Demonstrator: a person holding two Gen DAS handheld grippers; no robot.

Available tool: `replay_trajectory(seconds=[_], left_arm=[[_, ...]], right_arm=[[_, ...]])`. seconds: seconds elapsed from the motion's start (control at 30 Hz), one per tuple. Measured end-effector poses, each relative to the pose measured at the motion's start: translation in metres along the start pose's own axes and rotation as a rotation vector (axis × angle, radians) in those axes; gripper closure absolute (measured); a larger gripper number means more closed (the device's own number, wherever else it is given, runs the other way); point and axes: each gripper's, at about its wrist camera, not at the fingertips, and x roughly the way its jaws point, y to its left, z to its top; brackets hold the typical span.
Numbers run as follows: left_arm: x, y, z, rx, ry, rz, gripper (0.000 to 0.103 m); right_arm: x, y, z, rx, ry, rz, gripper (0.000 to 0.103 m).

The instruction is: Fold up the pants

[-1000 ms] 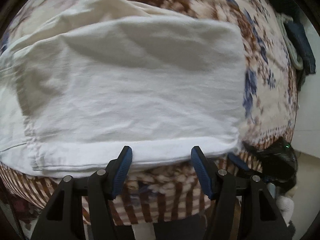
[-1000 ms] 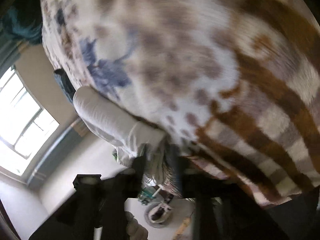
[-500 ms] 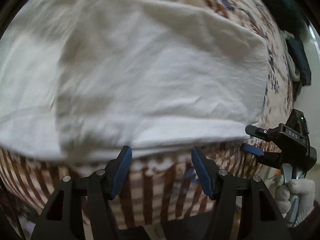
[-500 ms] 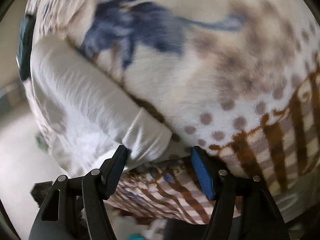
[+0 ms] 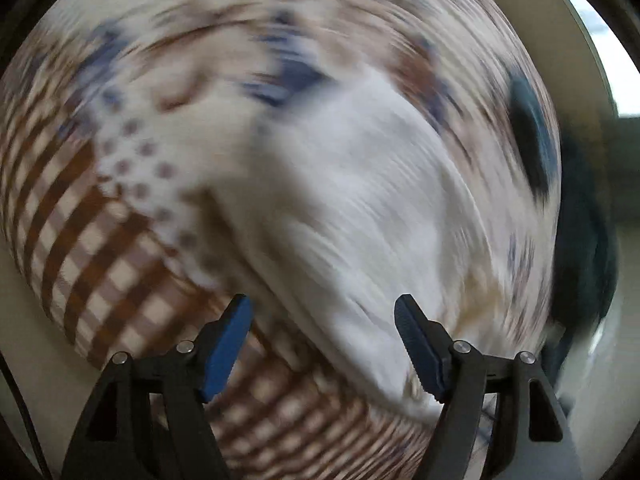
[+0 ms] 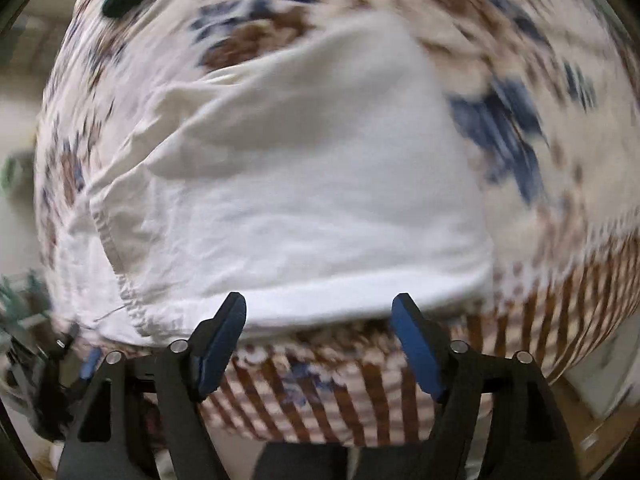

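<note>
The white pants [image 6: 288,184] lie folded into a flat block on the patterned bedspread [image 6: 540,80], near its striped border. At their left end, the left hand-held gripper [image 5: 322,344] hangs empty, jaws opening. Over their near edge the right hand-held gripper [image 6: 318,340] does likewise (probably both are lining up for another fold).

Left hand-held gripper [image 5: 322,344] points steeply down, jaws opening, nothing gripped. Right hand-held gripper [image 6: 318,342] likewise angled down, jaws opening, pads clear.
</note>
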Motion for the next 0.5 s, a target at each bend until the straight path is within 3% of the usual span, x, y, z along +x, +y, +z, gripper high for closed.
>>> replay_trajectory(seconds=[0.1, 0.2, 0.3, 0.43, 0.5], left_arm=[[0.028, 0.035, 0.013, -0.191, 0.002, -0.122, 0.031], [0.048, 0.047, 0.015, -0.291, -0.006, -0.174, 0.031], [0.047, 0.042, 0.02, -0.319, -0.048, -0.193, 0.03], [0.036, 0.018, 0.022, -0.249, -0.13, -0.232, 0.033], [0.044, 0.013, 0.027, -0.225, -0.139, -0.267, 0.066]], right_arm=[[0.013, 0.02, 0.013, -0.008, -0.013, -0.024, 0.025], [0.031, 0.031, 0.027, -0.005, -0.024, -0.049, 0.025], [0.039, 0.046, 0.033, -0.015, -0.036, -0.065, 0.025], [0.048, 0.072, 0.037, -0.045, -0.024, -0.067, 0.025], [0.05, 0.083, 0.037, -0.064, -0.019, -0.07, 0.025]])
